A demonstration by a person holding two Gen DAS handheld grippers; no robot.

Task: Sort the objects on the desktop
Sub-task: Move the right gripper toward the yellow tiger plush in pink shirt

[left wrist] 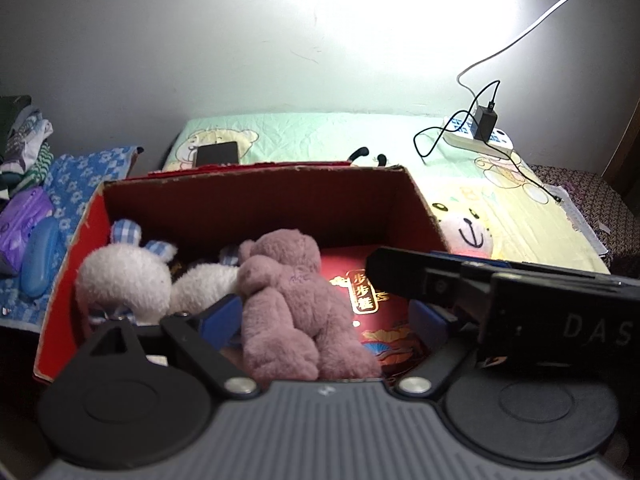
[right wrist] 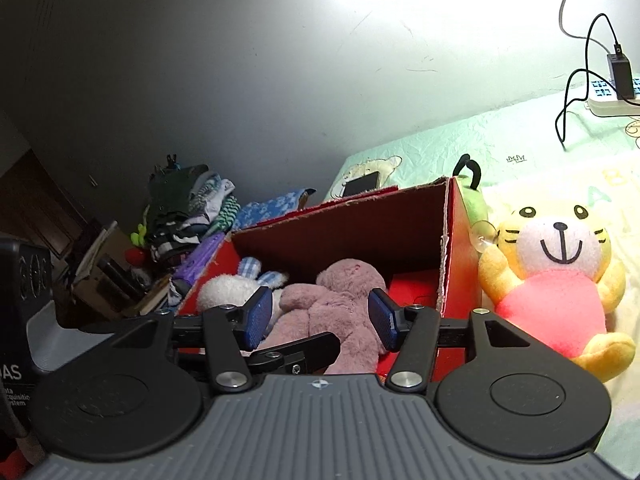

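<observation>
The red cardboard box point(left wrist: 424, 200) stands open at the top, so entry from above is free. Its floor is crowded on the left by the white bunny point(left wrist: 124, 276) and the pink bear point(left wrist: 288, 300); bare floor shows only at the right. The right wall is hemmed outside by the yellow tiger point(right wrist: 560, 280) and a green plush point(right wrist: 476, 204). The right gripper's body point(left wrist: 520, 296) crosses the box's right front corner.

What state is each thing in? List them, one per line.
red box: open, no lid on.
pink bear: lying inside the box.
white bunny: lying inside the box.
yellow tiger: outside, right of the box, face up.
charger: plugged into the power strip.
left gripper: open.
right gripper: open.
</observation>
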